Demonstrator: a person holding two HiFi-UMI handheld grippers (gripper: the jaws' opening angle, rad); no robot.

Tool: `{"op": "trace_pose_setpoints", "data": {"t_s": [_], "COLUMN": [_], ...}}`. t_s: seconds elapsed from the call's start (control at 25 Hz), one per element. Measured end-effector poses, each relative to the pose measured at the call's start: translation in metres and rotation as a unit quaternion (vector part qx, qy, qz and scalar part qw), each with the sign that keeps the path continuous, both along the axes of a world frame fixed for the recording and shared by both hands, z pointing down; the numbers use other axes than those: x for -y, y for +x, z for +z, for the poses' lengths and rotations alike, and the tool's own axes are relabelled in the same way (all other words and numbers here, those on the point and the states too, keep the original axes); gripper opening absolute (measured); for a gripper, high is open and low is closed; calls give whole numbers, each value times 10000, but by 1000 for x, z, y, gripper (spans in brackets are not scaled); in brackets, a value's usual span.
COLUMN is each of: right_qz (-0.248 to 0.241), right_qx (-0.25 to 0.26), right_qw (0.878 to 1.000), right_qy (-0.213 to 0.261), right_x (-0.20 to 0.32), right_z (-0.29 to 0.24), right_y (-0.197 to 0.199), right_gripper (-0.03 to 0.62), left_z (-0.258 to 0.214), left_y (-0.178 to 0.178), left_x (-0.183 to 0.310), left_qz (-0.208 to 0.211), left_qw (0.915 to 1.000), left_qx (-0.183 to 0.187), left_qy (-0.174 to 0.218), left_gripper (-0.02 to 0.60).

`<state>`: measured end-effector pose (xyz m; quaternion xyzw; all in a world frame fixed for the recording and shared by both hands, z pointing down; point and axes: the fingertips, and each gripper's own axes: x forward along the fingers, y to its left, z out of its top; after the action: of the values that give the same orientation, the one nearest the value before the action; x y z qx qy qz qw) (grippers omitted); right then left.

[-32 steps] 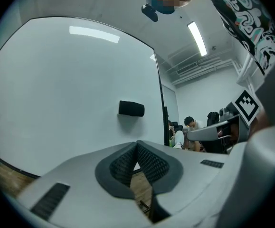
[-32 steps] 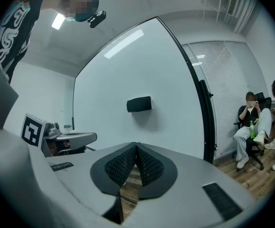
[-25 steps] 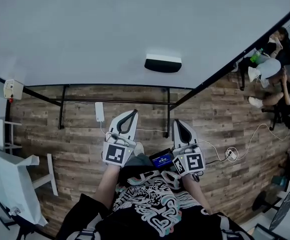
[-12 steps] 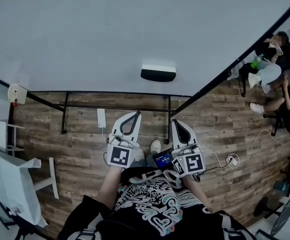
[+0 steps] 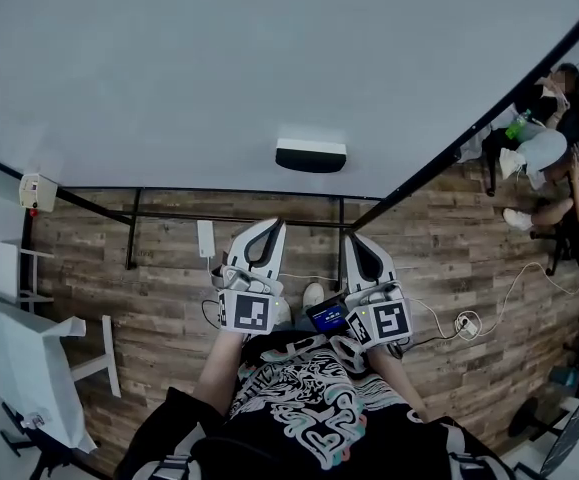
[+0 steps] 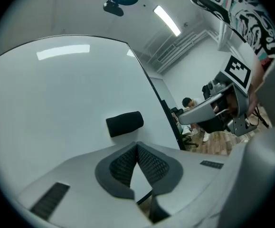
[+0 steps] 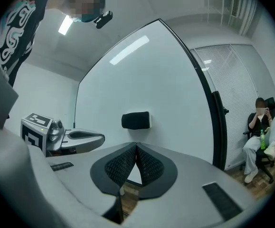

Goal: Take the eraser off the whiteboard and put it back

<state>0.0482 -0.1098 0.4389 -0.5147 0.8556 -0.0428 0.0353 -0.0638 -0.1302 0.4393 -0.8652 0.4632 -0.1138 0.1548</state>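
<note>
A black eraser with a white back [image 5: 311, 155] sticks to the large whiteboard [image 5: 199, 68], above and ahead of both grippers. My left gripper [image 5: 268, 228] is shut with nothing in it and points level at the board, its tips below and left of the eraser. My right gripper [image 5: 357, 241] is shut and empty too, below and right of the eraser. In the left gripper view the eraser [image 6: 124, 123] sits just above the closed pads [image 6: 149, 163]. In the right gripper view the eraser [image 7: 136, 120] hangs straight above the closed pads [image 7: 149, 165]. Neither gripper touches it.
The board's black stand frame [image 5: 234, 218] crosses the wood floor [image 5: 149, 298] below it. A cable and power strip [image 5: 461, 323] lie at the right. People sit at the far right [image 5: 554, 138]. White furniture [image 5: 19, 368] stands at the left.
Both grippers have risen a little toward the board, and the eraser now sits lower in the head view, closer to their tips. The left gripper has rolled somewhat.
</note>
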Motion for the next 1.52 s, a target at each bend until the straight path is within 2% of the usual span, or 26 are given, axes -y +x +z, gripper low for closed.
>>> {"op": "trace_pose_setpoints", "data": {"t_s": [0.2, 0.4, 0.8, 1.0, 1.2, 1.36, 1.52], "right_qz": [-19, 41, 12, -55, -56, -87, -76], "right_qx": [-8, 82, 161, 192, 252, 314, 366], "right_qw": [10000, 9999, 9998, 9998, 9997, 9995, 9992], "right_qy": [-44, -44, 66, 75, 43, 55, 148], "right_x": [9, 16, 33, 38, 45, 51, 56], "right_z": [2, -1, -5, -5, -3, -2, -7], "right_y": [2, 11, 15, 15, 15, 17, 19], "right_gripper": [12, 12, 12, 12, 12, 12, 12], "left_z": [3, -2, -11, -12, -15, -18, -22], "left_y": [8, 14, 18, 21, 20, 17, 20], "left_x": [10, 17, 36, 45, 59, 70, 76], "left_qz": [-3, -76, -123, -163, -236, -370, -425], "left_qw": [9985, 9953, 9816, 9724, 9575, 9365, 9190], "left_qx": [509, 815, 1595, 1957, 2442, 2990, 3341], "left_qy": [224, 516, 1039, 1257, 1519, 1795, 2051], "left_gripper": [8, 37, 100, 163, 223, 260, 306]}}
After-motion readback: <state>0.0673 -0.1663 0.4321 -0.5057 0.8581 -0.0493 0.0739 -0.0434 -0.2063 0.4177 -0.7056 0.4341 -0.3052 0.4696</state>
